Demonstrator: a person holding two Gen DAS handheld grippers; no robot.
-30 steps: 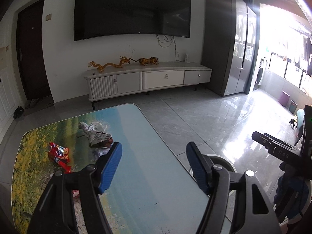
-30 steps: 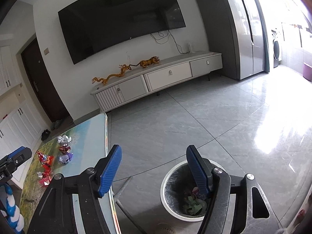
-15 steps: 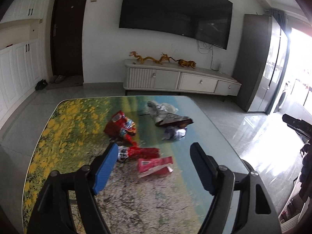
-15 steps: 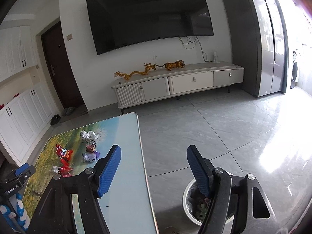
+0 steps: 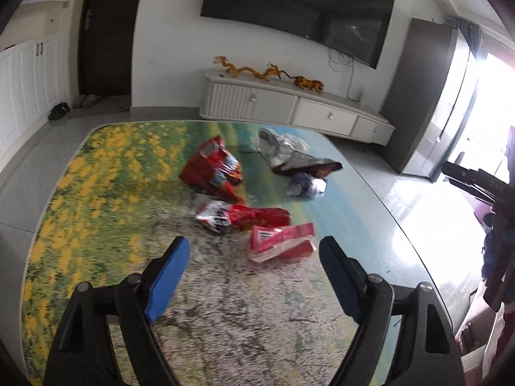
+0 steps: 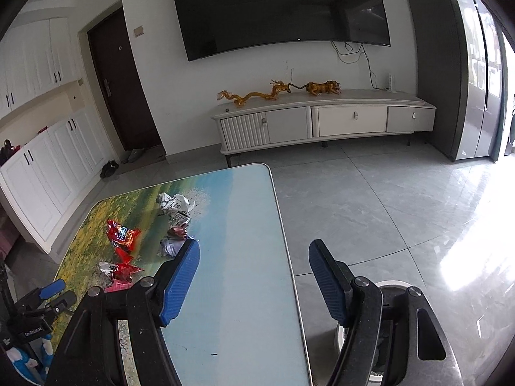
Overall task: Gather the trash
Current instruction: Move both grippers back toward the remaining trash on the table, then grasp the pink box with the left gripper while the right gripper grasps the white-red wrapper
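Swinging away from the open floor it faced a second ago, the left gripper [image 5: 252, 255] is now looking straight down on the pile of wrappers, and its jaws have just been opening wider with nothing between them. Nearest to it, the flattened red carton [image 5: 282, 242] is lying on the table [image 5: 96, 193] just ahead of the blue pads, touching the crumpled red-and-white wrapper [image 5: 239, 217] behind it. Farther back the red snack bag [image 5: 212, 169] is sitting toward the left, with the silver foil bag [image 5: 289, 156] and a small bluish wad [image 5: 305, 186] toward the right. The right gripper [image 6: 254, 276] is hanging over the table's near right part, its jaws standing apart and empty, and it is showing the same litter well off to its left. The rim of the white bin [image 6: 391, 284] is peeking out on the floor behind its right finger, just beside the table edge. Judging from this, the step in hand is the left gripper's reach for the red carton. Doing it well is likely a matter of coming in low, straddling the carton across its narrow side, and closing on the carton alone, so that the touching wrapper is not being dragged along or knocked off the table.
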